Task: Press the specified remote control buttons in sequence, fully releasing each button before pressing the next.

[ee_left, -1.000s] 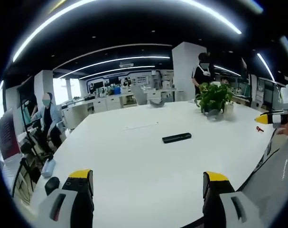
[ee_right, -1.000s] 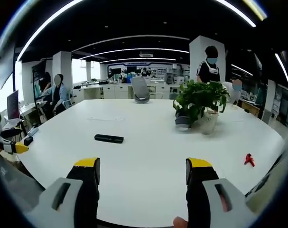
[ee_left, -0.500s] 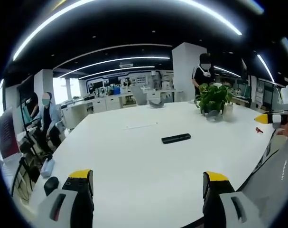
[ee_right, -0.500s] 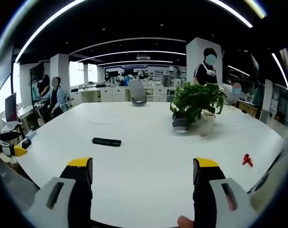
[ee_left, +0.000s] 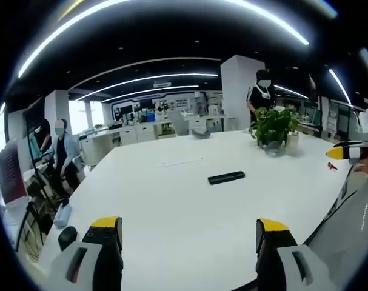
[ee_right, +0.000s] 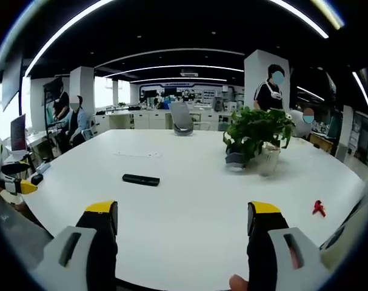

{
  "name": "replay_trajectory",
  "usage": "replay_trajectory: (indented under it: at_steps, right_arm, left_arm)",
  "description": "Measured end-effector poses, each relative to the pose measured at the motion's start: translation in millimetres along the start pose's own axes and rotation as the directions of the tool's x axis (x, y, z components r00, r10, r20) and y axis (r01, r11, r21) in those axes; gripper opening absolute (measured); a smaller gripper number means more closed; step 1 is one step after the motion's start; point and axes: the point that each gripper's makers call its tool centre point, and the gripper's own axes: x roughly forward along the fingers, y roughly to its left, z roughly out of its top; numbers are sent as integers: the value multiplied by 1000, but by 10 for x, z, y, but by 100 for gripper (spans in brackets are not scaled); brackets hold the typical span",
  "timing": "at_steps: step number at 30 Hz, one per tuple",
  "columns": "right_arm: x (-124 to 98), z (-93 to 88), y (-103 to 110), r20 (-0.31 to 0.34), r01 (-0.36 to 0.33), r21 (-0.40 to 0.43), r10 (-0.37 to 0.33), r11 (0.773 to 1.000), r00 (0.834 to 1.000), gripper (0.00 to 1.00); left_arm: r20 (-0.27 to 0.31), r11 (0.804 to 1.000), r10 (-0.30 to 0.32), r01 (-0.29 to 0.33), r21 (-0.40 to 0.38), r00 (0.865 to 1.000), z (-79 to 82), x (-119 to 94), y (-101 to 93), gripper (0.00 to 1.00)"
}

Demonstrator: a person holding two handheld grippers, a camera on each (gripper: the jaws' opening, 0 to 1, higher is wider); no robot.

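In the left gripper view, the left gripper point(ee_left: 190, 233) is held with its jaws spread wide and nothing between them above the near edge of the white table point(ee_left: 171, 206), and the black remote control point(ee_left: 226, 177) is seen lying flat well ahead of it, slightly right of centre. In the right gripper view, the right gripper point(ee_right: 182, 221) is likewise held wide apart and empty, with the remote control point(ee_right: 140, 179) lying well ahead and to its left. Farther back, a potted plant point(ee_right: 256, 133) is seen on the table and a small red object point(ee_right: 319, 208) near the right edge.
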Motion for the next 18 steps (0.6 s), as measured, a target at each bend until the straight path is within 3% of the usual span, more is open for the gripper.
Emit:
replay_trajectory:
  at_steps: [10, 18]
  right_arm:
    - [-16, 13, -40, 12, 5, 25, -6, 1000, 1000, 89]
    - [-17, 3, -56, 9, 3, 45, -3, 999, 1000, 87]
  left_arm:
    - [-3, 1000, 2, -2, 19, 1000, 9, -3, -16, 93]
    - [-12, 998, -66, 66, -25, 998, 54, -1, -109, 89]
